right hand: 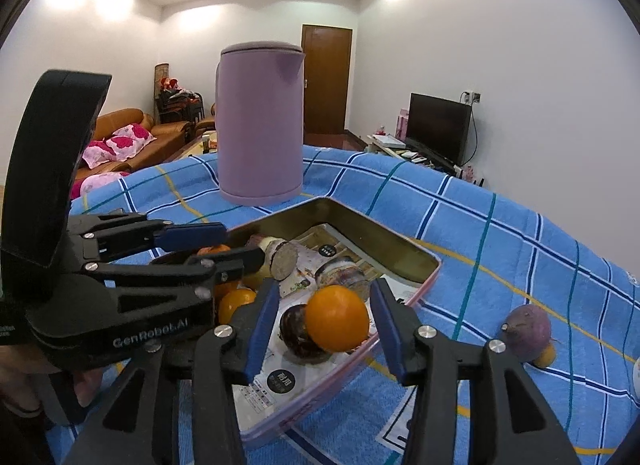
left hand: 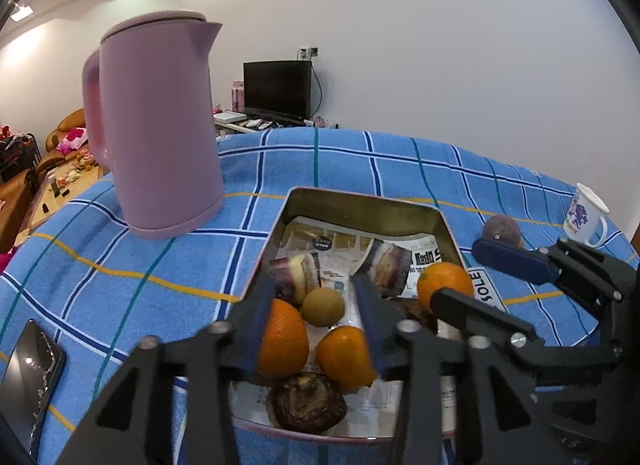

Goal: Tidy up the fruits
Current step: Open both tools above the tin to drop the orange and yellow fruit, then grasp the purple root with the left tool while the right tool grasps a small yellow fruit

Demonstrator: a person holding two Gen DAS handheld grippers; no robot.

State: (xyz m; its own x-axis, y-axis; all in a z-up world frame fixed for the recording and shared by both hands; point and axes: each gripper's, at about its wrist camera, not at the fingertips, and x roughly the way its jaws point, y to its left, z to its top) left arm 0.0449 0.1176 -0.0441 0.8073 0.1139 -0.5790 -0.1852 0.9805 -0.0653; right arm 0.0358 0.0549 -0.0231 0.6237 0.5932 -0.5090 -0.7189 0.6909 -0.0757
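Tin tray at table centre holds 3 oranges, 1 small brown fruit, 1 dark purple fruit and wrapped cakes. 1 more purple fruit lies on the cloth at 3 o'clock. 1 pink kettle at 10 o'clock, 1 mug, 1 phone. Left gripper jaws parted over 2 oranges. Right gripper released, orange between but untouched. Writing: "GenRobot.AI", "SOLE".

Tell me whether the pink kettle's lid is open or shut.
Shut. The lid sits flat and flush on the rim of the upright kettle, with no gap in either wrist view.
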